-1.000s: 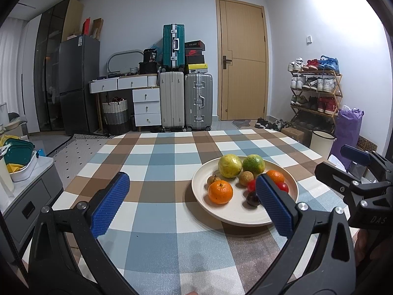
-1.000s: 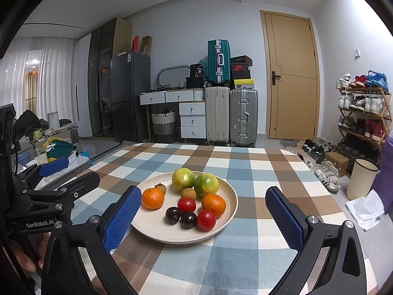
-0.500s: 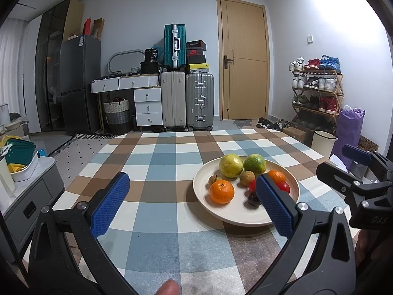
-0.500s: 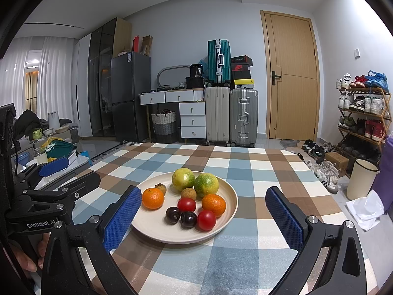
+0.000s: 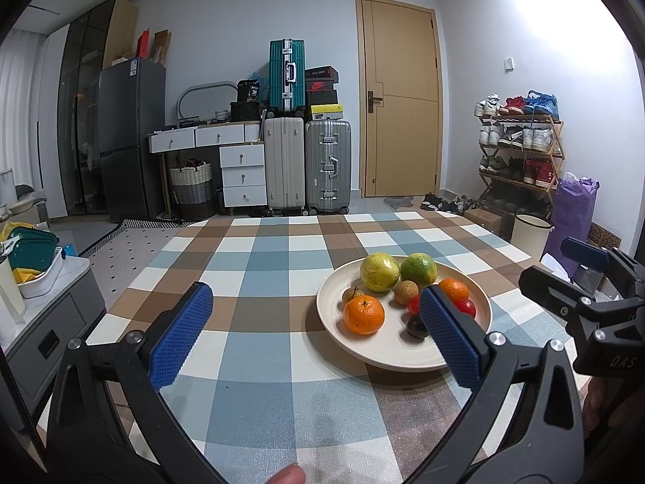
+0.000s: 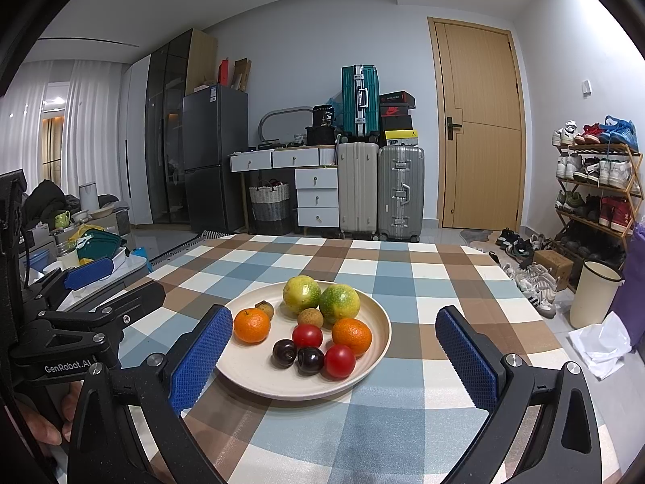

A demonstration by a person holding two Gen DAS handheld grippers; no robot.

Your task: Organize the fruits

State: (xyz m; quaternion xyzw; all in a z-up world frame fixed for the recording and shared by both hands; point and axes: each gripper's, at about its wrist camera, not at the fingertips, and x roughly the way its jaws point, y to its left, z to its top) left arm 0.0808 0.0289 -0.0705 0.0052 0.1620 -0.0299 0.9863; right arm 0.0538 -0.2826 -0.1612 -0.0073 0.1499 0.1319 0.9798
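Item: one cream plate on the checked tablecloth, holding all the fruit in view. Contents, read from the right wrist view: two large green-yellow citrus at the far side, touching each other; two oranges, one at the left and one at the right; two small brown longan-like fruits near the middle; two red tomatoes; two dark cherries or plums at the near edge, touching. No fruit lies on the cloth outside the plate. Your left gripper hangs over the cloth to the left of the plate with its blue pads spread wide and nothing between them; your right gripper hangs low over the near rim, likewise spread wide and holding nothing. Condition: like fruits already sit roughly in pairs on the plate, which fits either a sorted plate or a plate waiting to be sorted; the pictures do not settle which. Handling notes, should you pick: the small round pieces are packed close and likely to roll, so come down straight with one pad on each side, close gently on tomatoes and cherries, and keep clear of the neighbours. The plate looks light; steady it if it slides.
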